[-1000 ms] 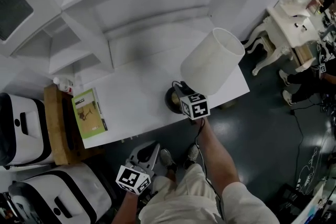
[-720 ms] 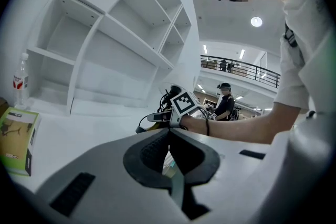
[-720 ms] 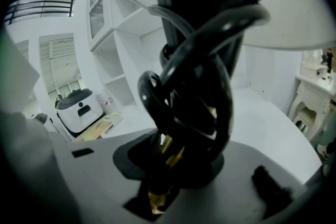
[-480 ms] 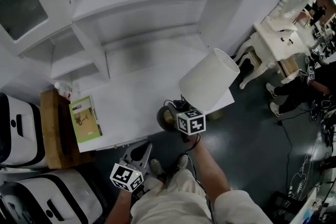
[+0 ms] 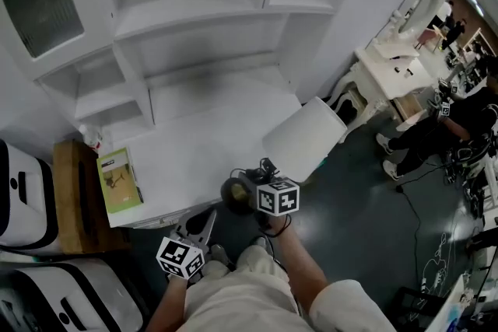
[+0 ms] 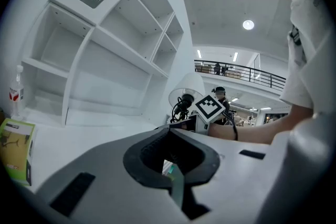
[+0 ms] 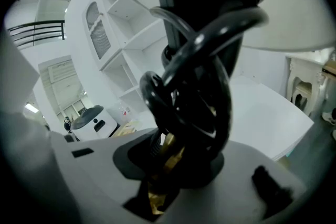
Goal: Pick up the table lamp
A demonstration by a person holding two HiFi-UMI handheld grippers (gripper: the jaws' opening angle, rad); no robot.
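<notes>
**Gripped at stem: table lamp (image 5: 303, 138)**

Clamped by right gripper (image 5: 255, 186), jaws narrow on brass stem (image 7: 168, 157), beside coiled cord (image 7: 194, 86). Hangs tilted by front edge of table (image 5: 202, 144), shade (image 5: 311, 128) twd right. Closed on nothing: left gripper (image 5: 207, 217).

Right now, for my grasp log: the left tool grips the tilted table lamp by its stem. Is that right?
No. It is the right tool that grips the tilted table lamp by its stem. The right gripper view shows the stem clamped between its jaws.
</notes>
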